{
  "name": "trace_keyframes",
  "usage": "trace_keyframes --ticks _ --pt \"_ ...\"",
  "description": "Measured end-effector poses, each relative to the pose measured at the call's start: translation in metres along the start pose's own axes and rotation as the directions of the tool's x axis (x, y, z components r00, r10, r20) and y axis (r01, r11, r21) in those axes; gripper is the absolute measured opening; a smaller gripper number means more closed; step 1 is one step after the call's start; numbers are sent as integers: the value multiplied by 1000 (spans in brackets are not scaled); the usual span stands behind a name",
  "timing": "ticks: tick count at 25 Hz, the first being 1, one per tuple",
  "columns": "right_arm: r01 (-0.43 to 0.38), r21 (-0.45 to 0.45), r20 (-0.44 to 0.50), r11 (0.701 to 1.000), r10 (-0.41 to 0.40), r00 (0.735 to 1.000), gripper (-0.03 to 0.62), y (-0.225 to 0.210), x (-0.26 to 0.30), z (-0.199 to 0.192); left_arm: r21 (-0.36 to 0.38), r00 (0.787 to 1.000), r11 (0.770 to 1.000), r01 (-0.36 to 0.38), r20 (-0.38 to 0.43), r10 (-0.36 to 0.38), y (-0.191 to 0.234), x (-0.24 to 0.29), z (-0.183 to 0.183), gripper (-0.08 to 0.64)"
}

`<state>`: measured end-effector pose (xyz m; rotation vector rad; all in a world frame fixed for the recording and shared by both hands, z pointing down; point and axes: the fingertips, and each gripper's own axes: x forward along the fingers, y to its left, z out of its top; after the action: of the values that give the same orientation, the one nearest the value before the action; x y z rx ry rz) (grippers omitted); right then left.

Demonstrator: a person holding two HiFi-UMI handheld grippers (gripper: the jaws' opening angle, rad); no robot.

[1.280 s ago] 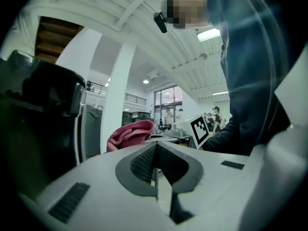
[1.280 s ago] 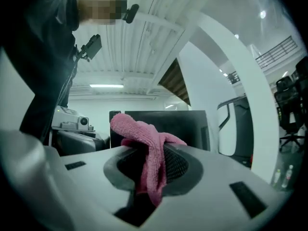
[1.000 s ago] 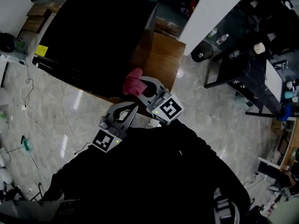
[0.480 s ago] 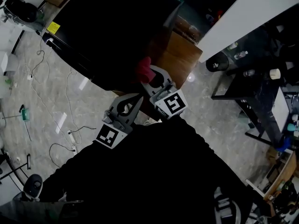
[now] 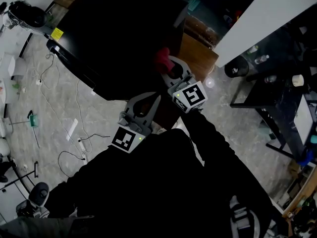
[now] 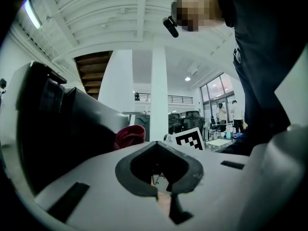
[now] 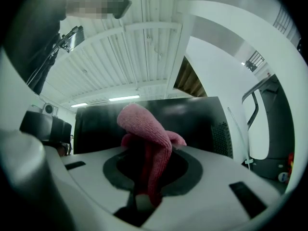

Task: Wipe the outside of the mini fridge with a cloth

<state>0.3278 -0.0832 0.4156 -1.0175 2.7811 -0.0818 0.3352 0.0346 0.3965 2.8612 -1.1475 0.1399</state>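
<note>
While the right gripper pinches the pink cloth beside the mini fridge, press it flat and overlap strokes; the left gripper has its jaws together, empty.

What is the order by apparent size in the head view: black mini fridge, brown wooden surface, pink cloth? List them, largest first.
1. black mini fridge
2. brown wooden surface, judged by its visible part only
3. pink cloth, clearly the smallest
</note>
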Motion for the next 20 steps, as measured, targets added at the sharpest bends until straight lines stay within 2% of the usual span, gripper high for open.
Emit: trace_keyframes --ticks 6,13,16,20 --pt "84 10 15 996 -84 996 87 -60 5 6 -2 1000 1000 -7 3 7 0 18 1 2" --pt "217 45 16 975 -218 976 86 -146 12 5 -3 1000 1000 1 5 -1 -4 31 0 2" --pt "218 22 6 976 -218 976 86 -149 10 8 -3 1000 1000 -4 -2 4 -3 33 1 2" --pt "216 68 43 974 -219 975 87 -132 -21 10 5 1000 1000 -4 3 4 -4 33 -3 2"
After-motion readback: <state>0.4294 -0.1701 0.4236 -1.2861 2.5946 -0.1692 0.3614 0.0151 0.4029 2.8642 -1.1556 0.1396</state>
